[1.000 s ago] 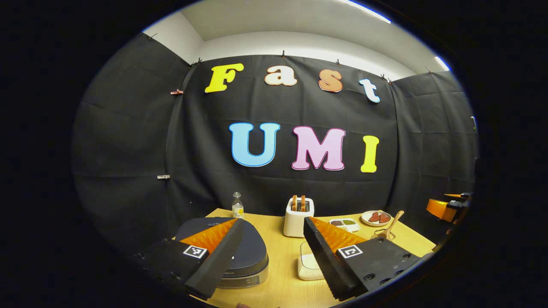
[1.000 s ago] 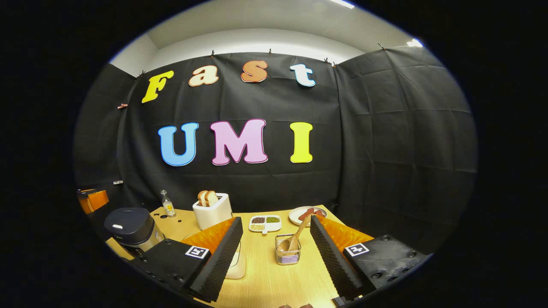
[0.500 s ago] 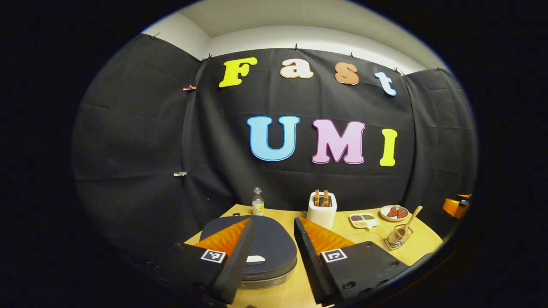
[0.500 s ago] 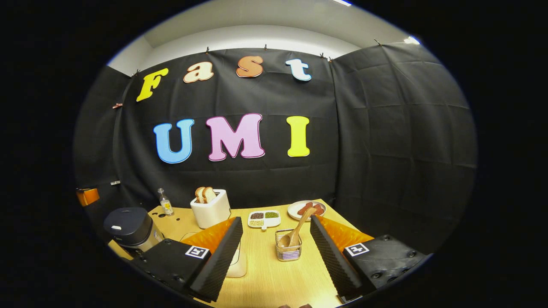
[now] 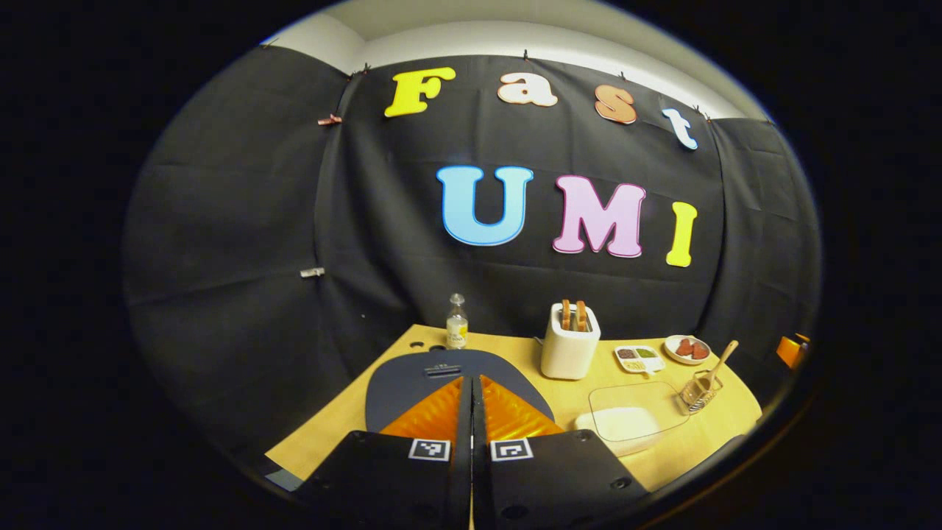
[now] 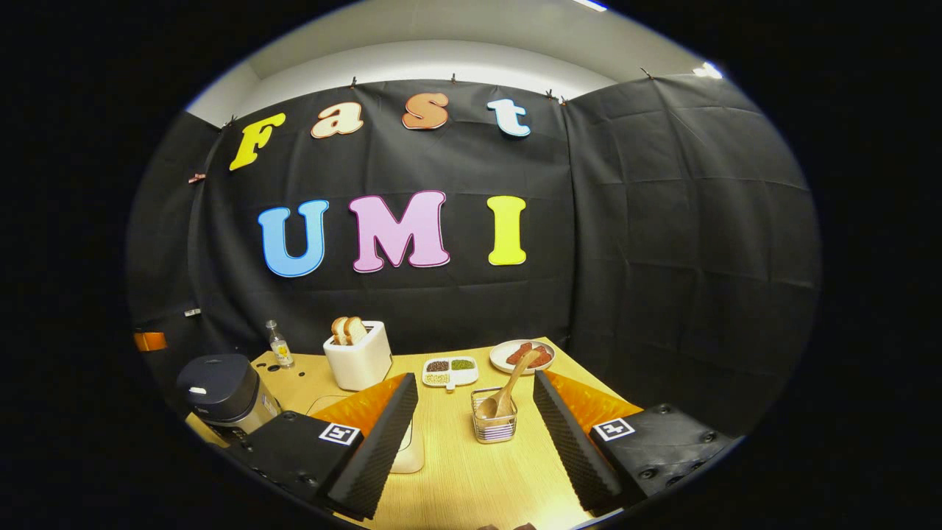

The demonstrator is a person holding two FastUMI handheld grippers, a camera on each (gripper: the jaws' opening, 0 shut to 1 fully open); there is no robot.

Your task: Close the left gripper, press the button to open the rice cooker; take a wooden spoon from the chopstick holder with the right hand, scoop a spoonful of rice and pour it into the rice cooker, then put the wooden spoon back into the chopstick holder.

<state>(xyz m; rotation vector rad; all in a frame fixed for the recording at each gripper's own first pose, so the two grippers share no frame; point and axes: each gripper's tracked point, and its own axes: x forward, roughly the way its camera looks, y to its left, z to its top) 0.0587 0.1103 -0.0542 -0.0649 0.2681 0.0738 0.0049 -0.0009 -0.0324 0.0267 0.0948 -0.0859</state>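
In the left gripper view my left gripper (image 5: 471,384) is shut with nothing in it, its fingers together just over the dark lid of the rice cooker (image 5: 412,379), whose lid is down. A clear box of white rice (image 5: 622,419) sits to its right. In the right gripper view my right gripper (image 6: 475,390) stands open above the table, with the wire chopstick holder (image 6: 494,425) ahead between its fingers. A wooden spoon (image 6: 510,383) leans in that holder. The rice cooker (image 6: 221,386) stands at the far left there.
On the wooden table (image 6: 456,478) stand a white toaster (image 6: 358,355) with bread, a small bottle (image 6: 277,344), a divided dish of grains (image 6: 450,372) and a plate of red food (image 6: 524,355). The black cloth wall closes in the back and sides.
My left gripper has gone from open to shut and swung left over the rice cooker's lid. My right gripper has barely moved and stays open.
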